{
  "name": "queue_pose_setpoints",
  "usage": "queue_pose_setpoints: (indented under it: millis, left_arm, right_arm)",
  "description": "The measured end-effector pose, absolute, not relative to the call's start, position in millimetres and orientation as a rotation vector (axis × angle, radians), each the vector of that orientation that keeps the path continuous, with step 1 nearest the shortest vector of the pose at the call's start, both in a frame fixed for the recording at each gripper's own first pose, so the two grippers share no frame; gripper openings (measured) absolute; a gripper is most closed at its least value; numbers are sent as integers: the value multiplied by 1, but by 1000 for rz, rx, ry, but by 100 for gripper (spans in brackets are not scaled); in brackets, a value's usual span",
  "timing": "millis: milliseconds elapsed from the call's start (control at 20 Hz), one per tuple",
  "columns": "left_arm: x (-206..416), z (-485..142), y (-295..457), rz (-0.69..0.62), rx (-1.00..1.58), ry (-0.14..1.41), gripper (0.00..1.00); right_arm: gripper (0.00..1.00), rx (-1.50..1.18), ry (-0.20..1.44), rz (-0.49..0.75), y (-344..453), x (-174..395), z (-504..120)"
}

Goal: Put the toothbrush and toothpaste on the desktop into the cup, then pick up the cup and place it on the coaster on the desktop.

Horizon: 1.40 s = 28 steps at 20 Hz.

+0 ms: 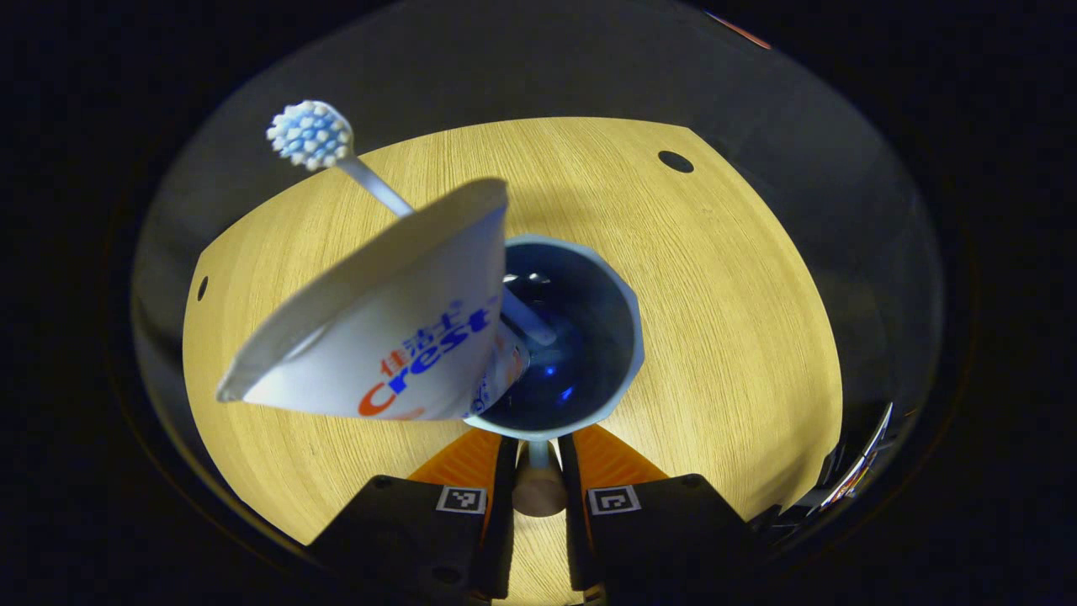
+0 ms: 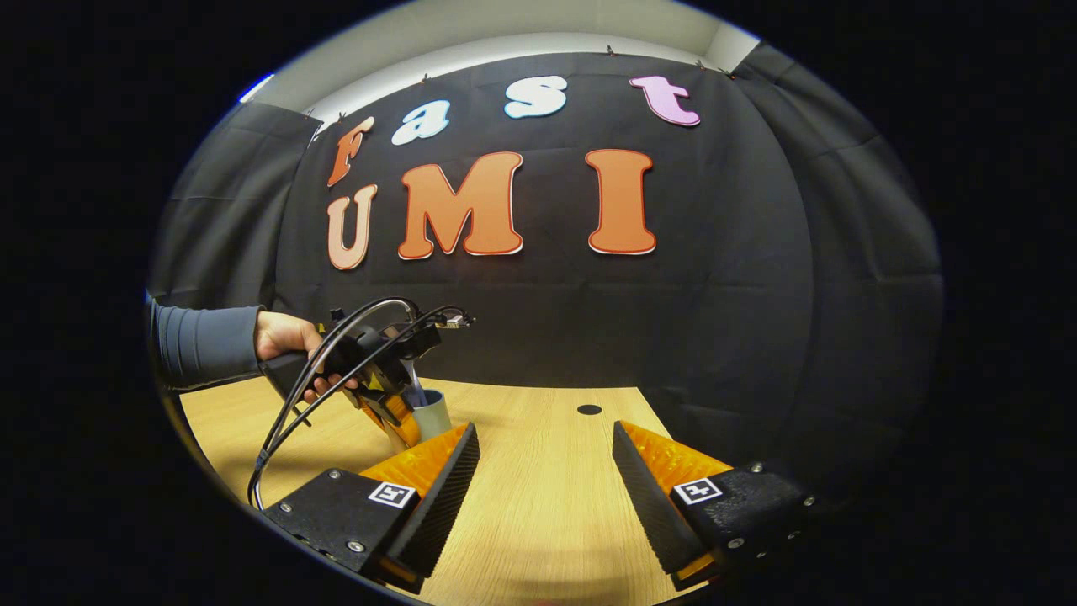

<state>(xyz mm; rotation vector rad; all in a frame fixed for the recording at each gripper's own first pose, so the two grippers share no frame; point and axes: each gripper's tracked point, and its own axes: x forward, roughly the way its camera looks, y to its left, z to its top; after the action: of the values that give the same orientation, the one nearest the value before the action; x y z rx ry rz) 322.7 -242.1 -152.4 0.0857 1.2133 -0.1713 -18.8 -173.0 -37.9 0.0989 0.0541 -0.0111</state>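
In the left gripper view, the left gripper pinches the near rim of the blue cup, fingers narrow, above mid-desktop. The toothpaste and toothbrush lean out, probably light but top-heavy; a firm rim grip suits. In the right gripper view, the right gripper hovers wide open and empty near the front edge, the cup towards the left edge.
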Motion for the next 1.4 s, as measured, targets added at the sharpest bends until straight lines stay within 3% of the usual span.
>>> queue_pose_setpoints:
  millis: [250,350,500,650,750,1050,1400]
  left_arm:
    - [326,-173,-240,-180,112,1235,30]
    - [337,-176,-244,-189,145,1211,35]
    - [357,-174,-251,-200,138,1173,78]
    - [366,-153,-224,-184,156,1064,88]
    - [360,-134,-231,-191,168,986,99]
    - [400,-99,-211,-114,259,661,100]
    - [404,-64,-209,-29,178,230,100]
  right_arm:
    - [96,123,88,-15,-176,-18,-50]
    - [96,134,98,-13,-174,-18,-53]
    - [97,136,107,-12,-170,-18,-53]
    - [97,131,116,-9,-162,-18,-49]
    - [97,124,119,-5,-156,-17,-45]
    - [96,126,67,-6,-125,-10,-19]
    - [97,83,-31,9,-70,1,22]
